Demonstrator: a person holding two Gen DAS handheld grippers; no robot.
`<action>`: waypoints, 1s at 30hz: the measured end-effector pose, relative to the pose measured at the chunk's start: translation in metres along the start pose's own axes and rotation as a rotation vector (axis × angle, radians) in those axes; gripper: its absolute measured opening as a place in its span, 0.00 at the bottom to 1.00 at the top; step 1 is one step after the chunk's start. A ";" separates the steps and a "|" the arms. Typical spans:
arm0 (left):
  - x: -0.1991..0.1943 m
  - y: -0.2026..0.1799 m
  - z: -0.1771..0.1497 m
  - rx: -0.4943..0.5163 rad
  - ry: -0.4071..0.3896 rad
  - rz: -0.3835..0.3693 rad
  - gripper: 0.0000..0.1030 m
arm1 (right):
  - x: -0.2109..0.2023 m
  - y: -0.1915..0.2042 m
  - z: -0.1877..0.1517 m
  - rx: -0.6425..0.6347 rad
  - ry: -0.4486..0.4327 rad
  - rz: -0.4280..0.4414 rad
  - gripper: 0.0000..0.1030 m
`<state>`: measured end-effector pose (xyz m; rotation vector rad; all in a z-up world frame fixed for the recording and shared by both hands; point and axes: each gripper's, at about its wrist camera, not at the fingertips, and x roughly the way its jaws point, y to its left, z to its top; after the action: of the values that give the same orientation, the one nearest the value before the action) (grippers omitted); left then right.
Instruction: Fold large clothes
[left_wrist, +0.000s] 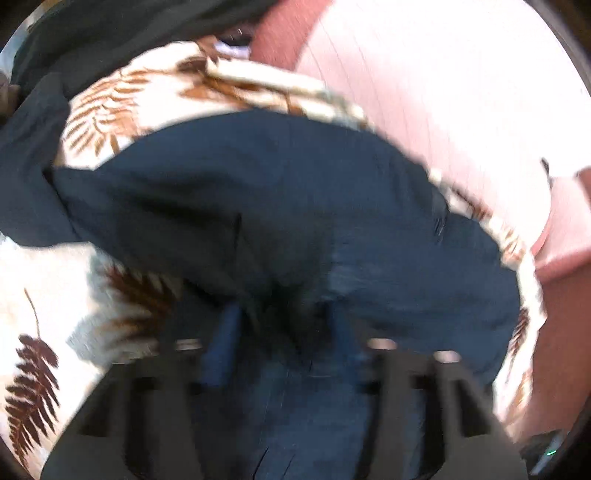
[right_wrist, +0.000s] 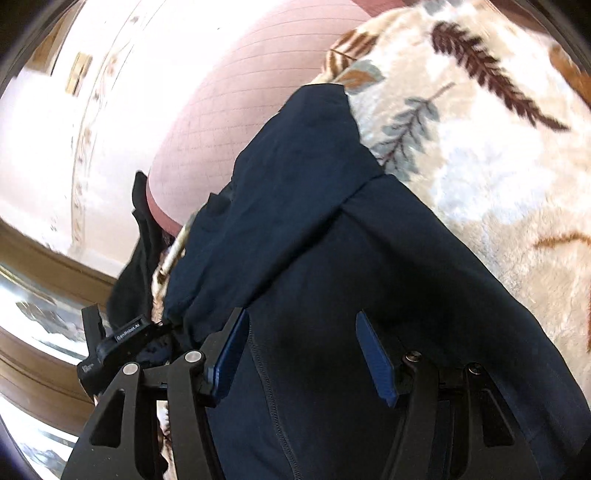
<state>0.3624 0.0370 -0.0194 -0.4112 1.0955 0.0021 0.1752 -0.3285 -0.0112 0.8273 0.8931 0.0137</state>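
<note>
Right gripper (right_wrist: 303, 354) stands partly open over the navy garment (right_wrist: 332, 240), pads clear of it; left gripper (left_wrist: 284, 332) pinches that garment's bunched cloth, which lies on the leaf-print blanket (right_wrist: 480, 166).

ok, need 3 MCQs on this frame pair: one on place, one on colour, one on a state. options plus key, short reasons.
1. What does the dark garment lie on?
A. a bare wooden table
B. a leaf-print blanket
C. a metal rack

2. What colour is the garment?
A. dark navy
B. bright red
C. yellow

3. How do the jaws of the right gripper stand?
A. apart, pads not pressing the cloth
B. clamped flat together
C. shut on a hanger

Key: 1 B, the cream blanket with brown and grey fern leaves shows around the garment in both views. 2 A, the cloth reads deep blue in both views. 3 A, the blue pads stand wide apart with the garment showing between them.
</note>
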 end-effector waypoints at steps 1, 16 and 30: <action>-0.005 0.004 0.005 -0.010 -0.008 0.002 0.17 | 0.001 -0.004 0.002 0.020 -0.004 0.014 0.61; -0.005 0.001 -0.028 0.059 0.106 -0.110 0.49 | 0.040 -0.028 0.045 0.322 -0.131 0.181 0.59; 0.013 -0.015 0.008 -0.081 0.074 -0.204 0.12 | 0.031 -0.031 0.035 0.295 -0.128 0.226 0.66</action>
<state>0.3784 0.0235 -0.0224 -0.5985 1.1246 -0.1502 0.2101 -0.3621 -0.0405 1.1891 0.6855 0.0264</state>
